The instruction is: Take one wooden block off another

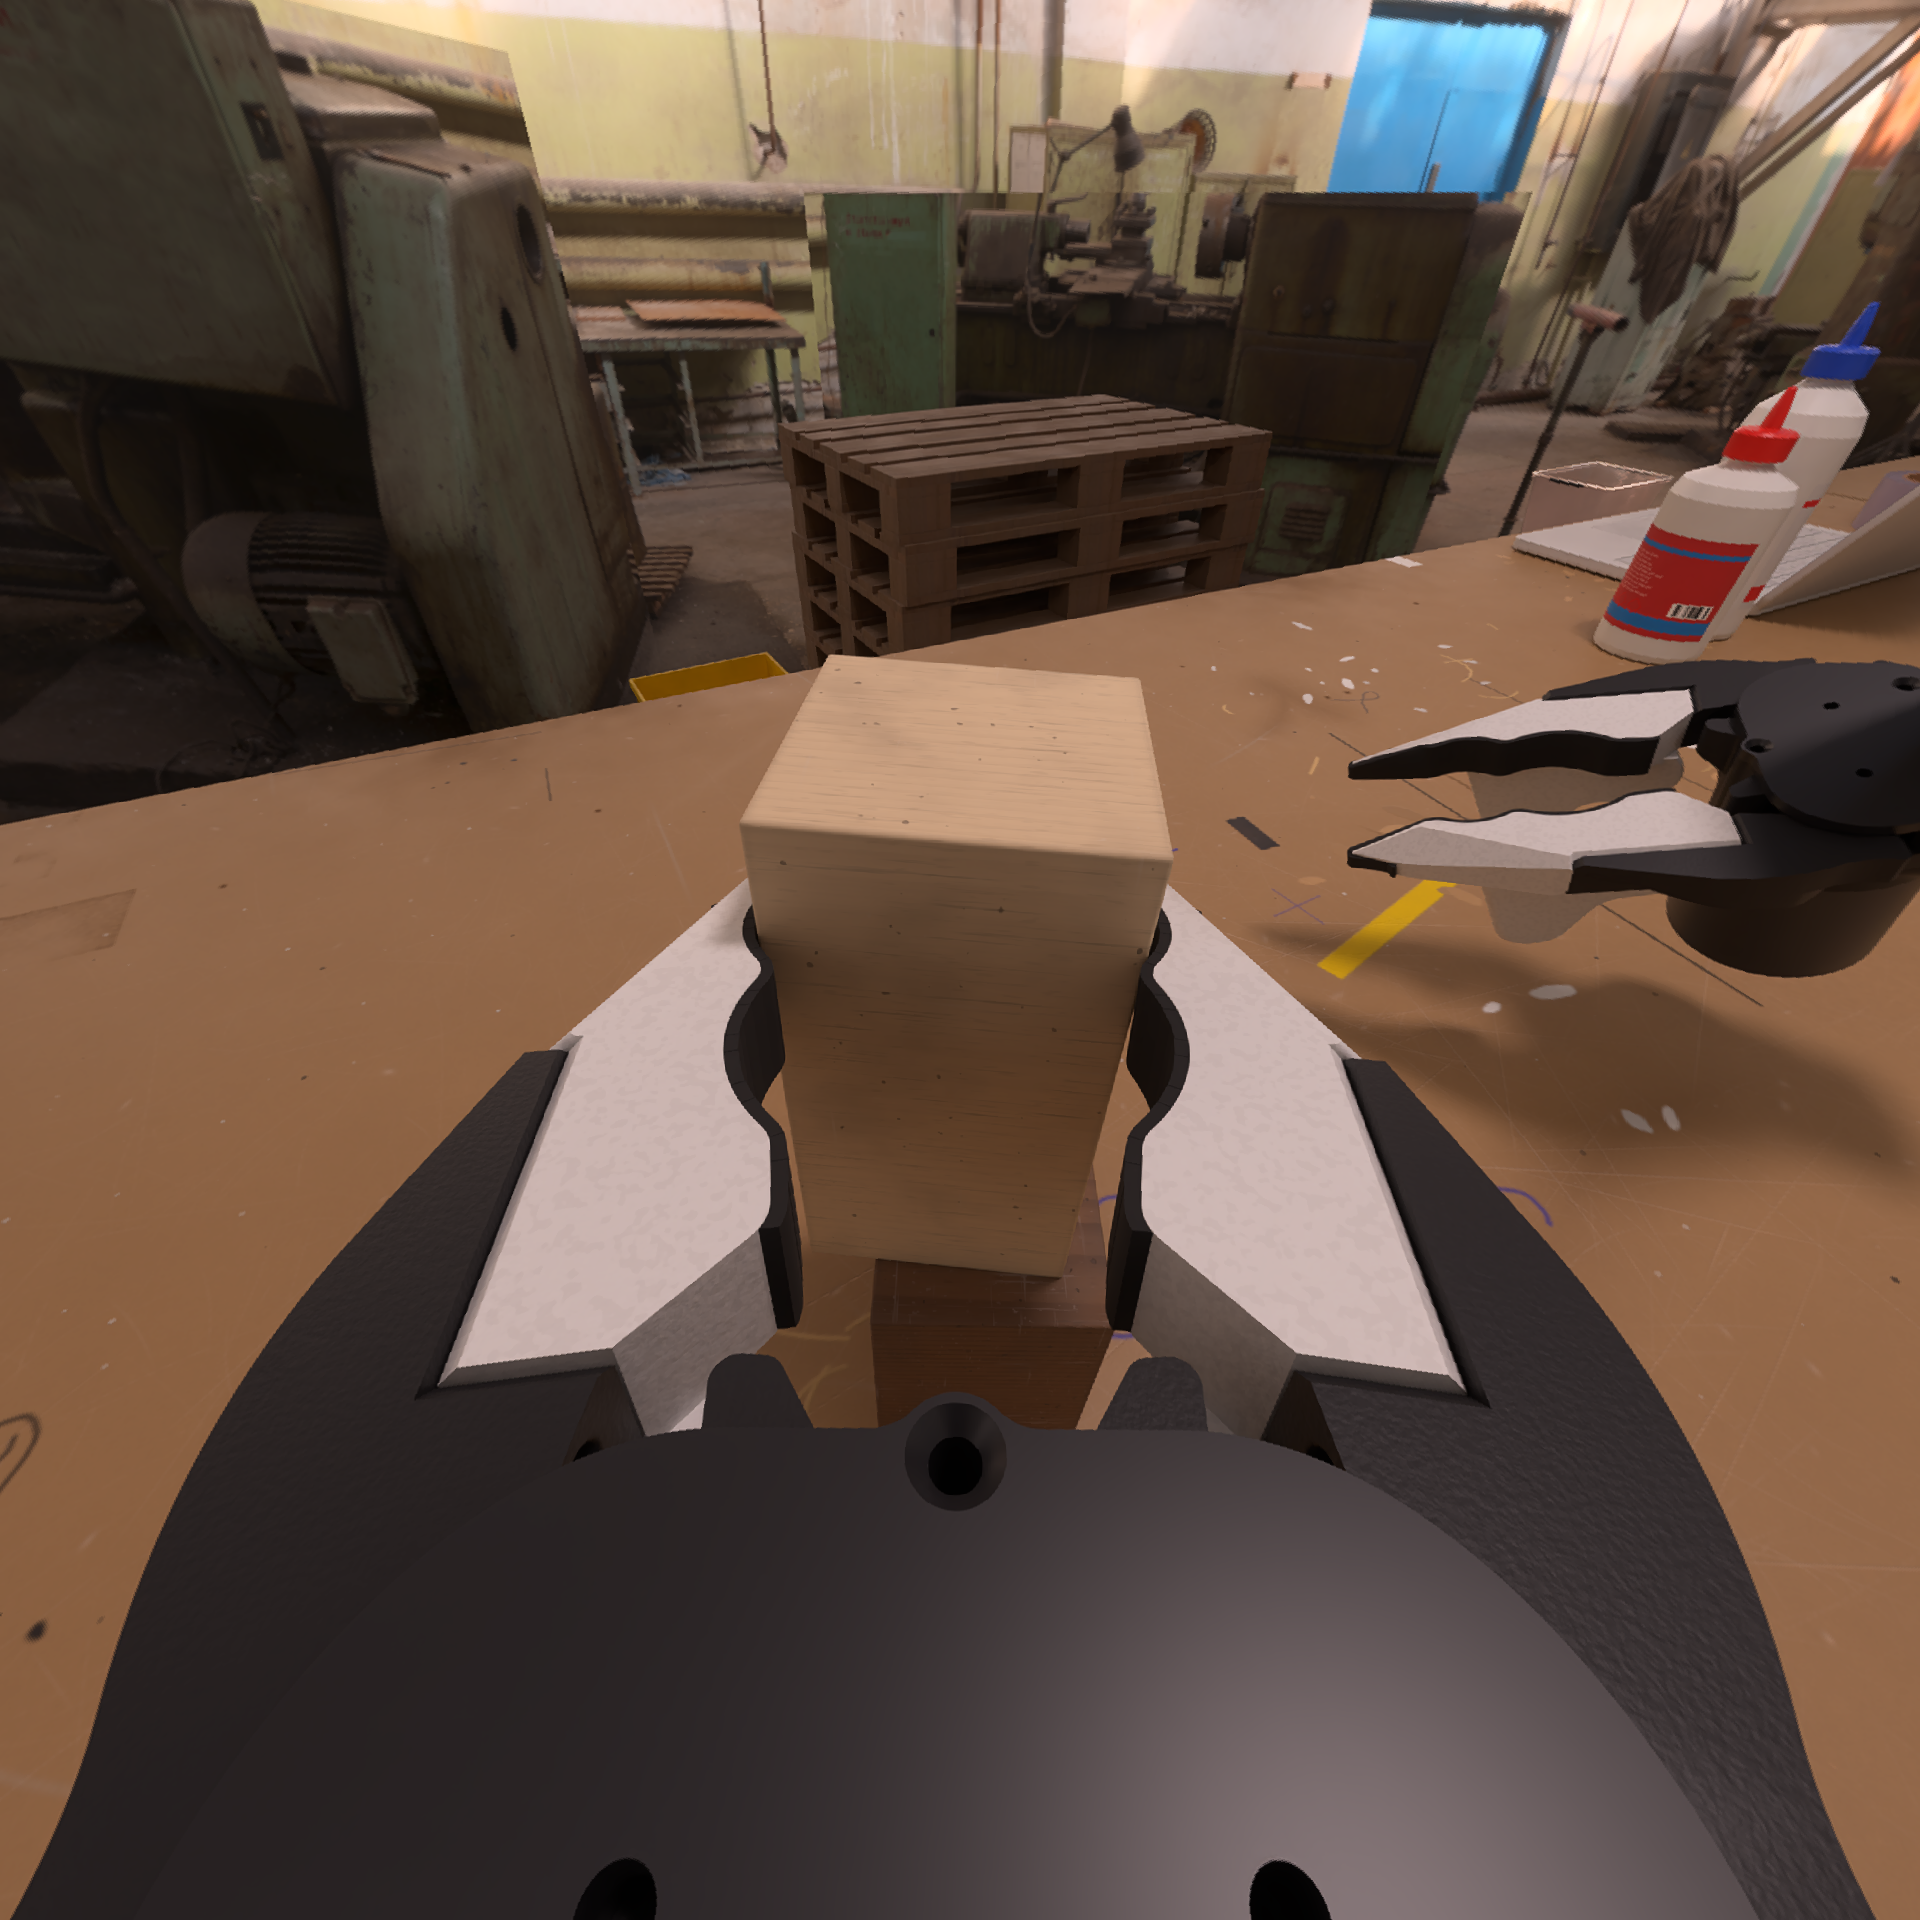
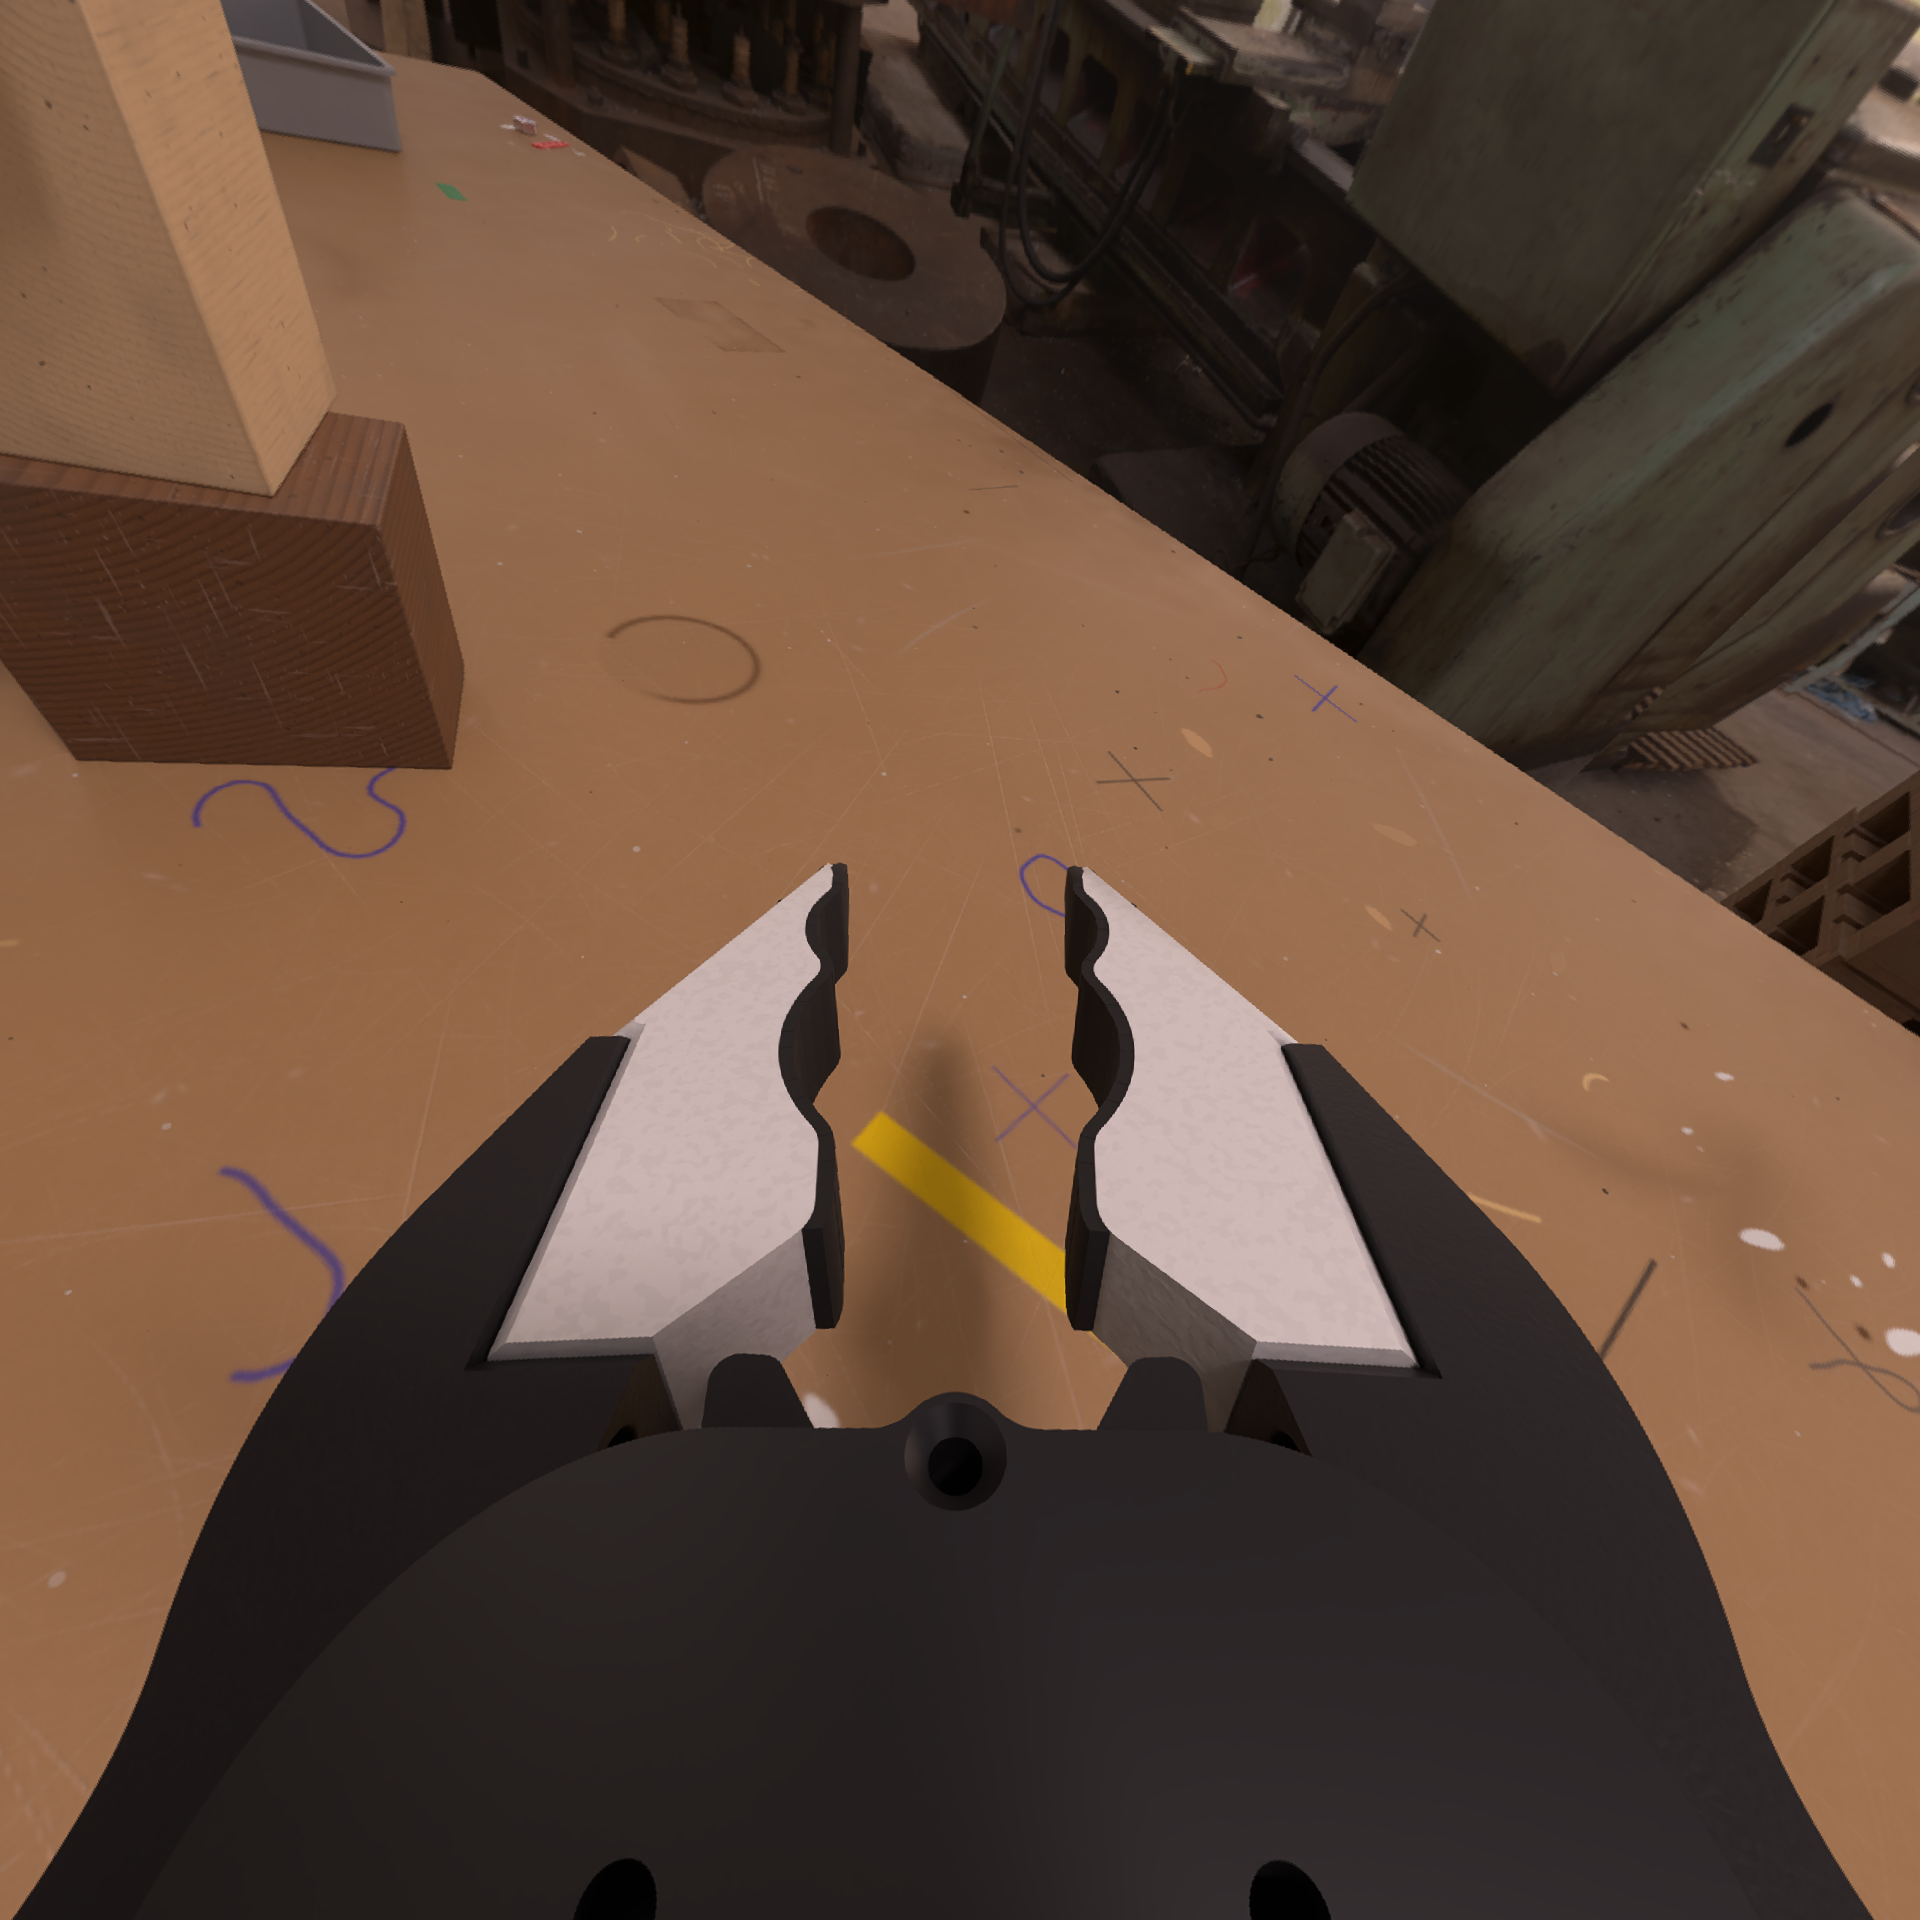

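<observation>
A tall light wooden block stands upright on a darker brown wooden block on the brown table. My left gripper reaches around the light block, its pads pressed against both sides of it. The dark block is mostly hidden under the light one in this view. In the right wrist view the light block rests on the dark block at the upper left. My right gripper is open and empty, low over the table, apart from the stack. It also shows to the right in the left wrist view.
Two white glue bottles stand at the far right by a flat white tray. A grey bin sits beyond the stack. A yellow tape strip lies under my right gripper. The table's far edge runs close behind the stack.
</observation>
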You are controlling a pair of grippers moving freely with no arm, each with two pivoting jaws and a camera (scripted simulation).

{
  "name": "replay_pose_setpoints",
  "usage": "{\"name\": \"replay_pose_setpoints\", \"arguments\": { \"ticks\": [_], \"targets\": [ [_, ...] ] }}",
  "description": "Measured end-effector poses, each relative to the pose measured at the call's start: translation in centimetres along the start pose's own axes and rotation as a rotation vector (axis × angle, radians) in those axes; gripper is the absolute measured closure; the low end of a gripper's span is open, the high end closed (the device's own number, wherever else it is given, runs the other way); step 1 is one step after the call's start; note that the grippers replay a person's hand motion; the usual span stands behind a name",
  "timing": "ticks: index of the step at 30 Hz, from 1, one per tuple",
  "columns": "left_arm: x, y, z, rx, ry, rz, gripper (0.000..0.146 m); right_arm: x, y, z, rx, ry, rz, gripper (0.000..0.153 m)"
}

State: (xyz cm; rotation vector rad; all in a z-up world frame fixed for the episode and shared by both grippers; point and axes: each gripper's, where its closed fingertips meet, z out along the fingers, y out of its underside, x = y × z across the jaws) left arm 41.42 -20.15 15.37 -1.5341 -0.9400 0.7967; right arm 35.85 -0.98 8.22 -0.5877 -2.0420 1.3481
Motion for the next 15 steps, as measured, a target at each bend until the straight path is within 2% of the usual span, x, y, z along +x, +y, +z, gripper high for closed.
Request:
{"name": "replay_pose_setpoints", "arguments": {
  "ticks": [15],
  "targets": [
    [-0.67,-0.92,-0.53,0.038,-0.003,0.054,0.080,0.12,-0.03,-0.03,-0.001,0.010,-0.008,0.111]
  ]
}}
